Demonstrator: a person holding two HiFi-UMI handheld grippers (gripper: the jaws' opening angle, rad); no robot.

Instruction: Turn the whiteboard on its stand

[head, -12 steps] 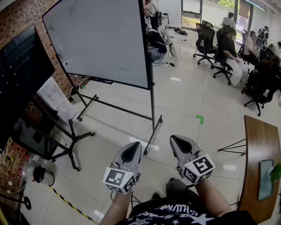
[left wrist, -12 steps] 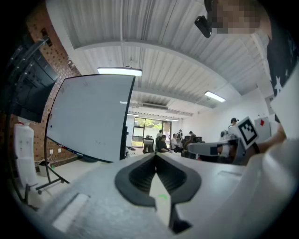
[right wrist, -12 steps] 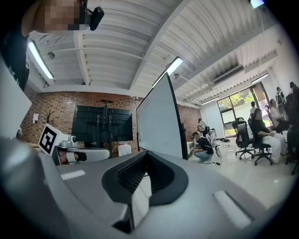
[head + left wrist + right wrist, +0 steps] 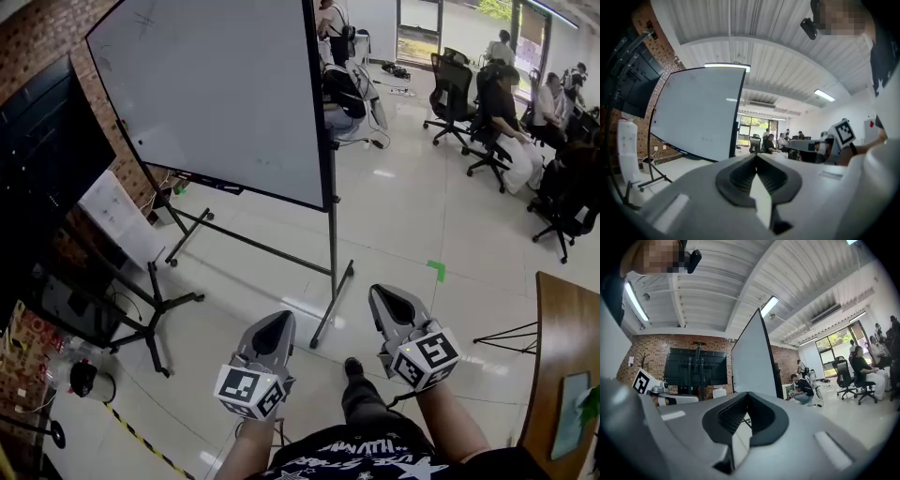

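The whiteboard stands on its black wheeled stand ahead of me, its white face toward me and angled off to the left. It also shows in the left gripper view as the whiteboard and nearly edge-on in the right gripper view as the whiteboard. My left gripper and right gripper hang side by side low in the head view, short of the stand's near foot. Both are shut and hold nothing. The left gripper and right gripper touch nothing.
A dark screen on a black floor stand is at the left before the brick wall. Several people sit on office chairs at the far right. A wooden table edges in at the right. Green tape marks the floor.
I have stepped closer to the whiteboard, which now looks larger and nearer. A foot has come forward below the grippers. Both grippers stay shut and side by side.
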